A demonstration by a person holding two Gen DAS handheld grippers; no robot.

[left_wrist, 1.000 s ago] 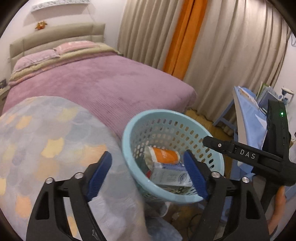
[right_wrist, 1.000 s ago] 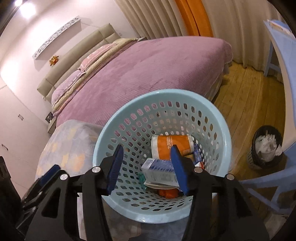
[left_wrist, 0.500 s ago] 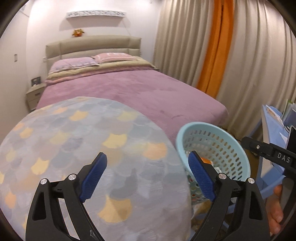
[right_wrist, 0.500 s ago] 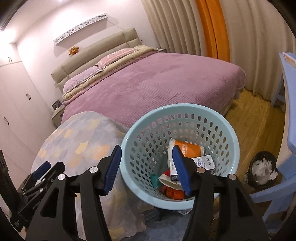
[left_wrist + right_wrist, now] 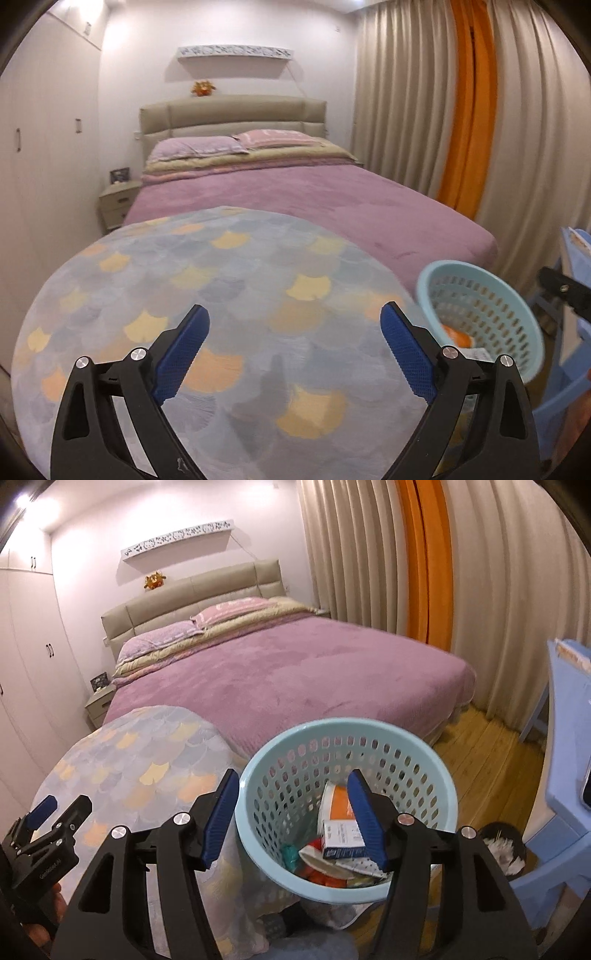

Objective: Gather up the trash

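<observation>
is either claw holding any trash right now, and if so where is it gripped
Nothing is held. The left claw is opening over the patterned cloth with nothing between its pads. The right claw is opening above the blue basket, also empty.

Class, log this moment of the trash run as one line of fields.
left tool: opening, empty, over patterned blanket | right tool: opening, empty, above blue basket | basket: holds orange packet, white box

Left gripper (image 5: 294, 325): jaws wide and opening, nothing between the pads, angled downward. Right gripper (image 5: 293, 814): jaws part-open and opening, nothing gripped, angled downward. Left sits low at the right camera's left edge.
</observation>
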